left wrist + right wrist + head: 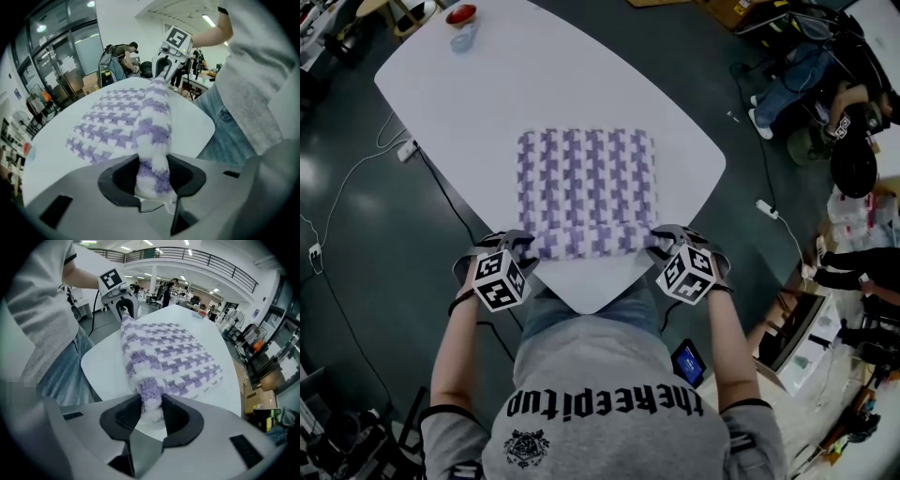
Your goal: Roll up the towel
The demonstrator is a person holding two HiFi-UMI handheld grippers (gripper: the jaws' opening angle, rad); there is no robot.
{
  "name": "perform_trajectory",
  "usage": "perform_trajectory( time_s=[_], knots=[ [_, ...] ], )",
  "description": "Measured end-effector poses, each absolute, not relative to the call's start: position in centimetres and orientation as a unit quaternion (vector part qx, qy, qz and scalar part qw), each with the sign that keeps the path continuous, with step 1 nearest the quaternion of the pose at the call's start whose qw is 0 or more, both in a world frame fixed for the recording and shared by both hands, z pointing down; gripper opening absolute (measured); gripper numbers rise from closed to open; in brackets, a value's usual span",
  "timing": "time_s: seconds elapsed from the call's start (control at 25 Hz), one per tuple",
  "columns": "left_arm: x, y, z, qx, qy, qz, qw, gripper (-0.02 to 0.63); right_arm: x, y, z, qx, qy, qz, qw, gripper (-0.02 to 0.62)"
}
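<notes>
Fluffy purple-and-white towel (586, 192) lies spread on the white bench (487, 84), its near edge at the side closest to the person. The left gripper (523, 248) pinches the near left corner and the right gripper (664, 246) the near right corner. Each gripper view shows the plush edge squeezed between the jaws and bunched into a raised ridge running across to the other gripper.

By my reading the roll has barely begun: only that near edge is gathered, and nearly the whole towel is still flat, left to roll.

The grey shirt (609, 375) carries print, upside down from here, seemingly "thekeepitup". The marker cubes show patterns only.
</notes>
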State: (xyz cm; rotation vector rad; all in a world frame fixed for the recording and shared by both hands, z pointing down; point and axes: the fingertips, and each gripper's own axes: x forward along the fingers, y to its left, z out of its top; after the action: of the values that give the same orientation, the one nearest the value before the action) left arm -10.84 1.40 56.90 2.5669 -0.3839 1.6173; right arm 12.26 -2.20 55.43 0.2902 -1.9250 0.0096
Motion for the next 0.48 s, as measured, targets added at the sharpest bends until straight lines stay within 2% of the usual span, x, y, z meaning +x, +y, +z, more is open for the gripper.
perform_trajectory(
  time_s=[0.2, 0.48],
  knots=[
    [-11.0, 0.1, 56.4, 0.858, -0.109, 0.493, 0.091, 0.161, 12.1, -3.9, 54.1, 0.123, -0.829, 0.017, 0.546, 0.118],
    [-11.0, -1.9, 56.0, 0.862, -0.128, 0.477, 0.113, 0.163, 12.0, -6.3, 52.9, 0.148, -0.830, -0.001, 0.538, 0.119]
  ],
)
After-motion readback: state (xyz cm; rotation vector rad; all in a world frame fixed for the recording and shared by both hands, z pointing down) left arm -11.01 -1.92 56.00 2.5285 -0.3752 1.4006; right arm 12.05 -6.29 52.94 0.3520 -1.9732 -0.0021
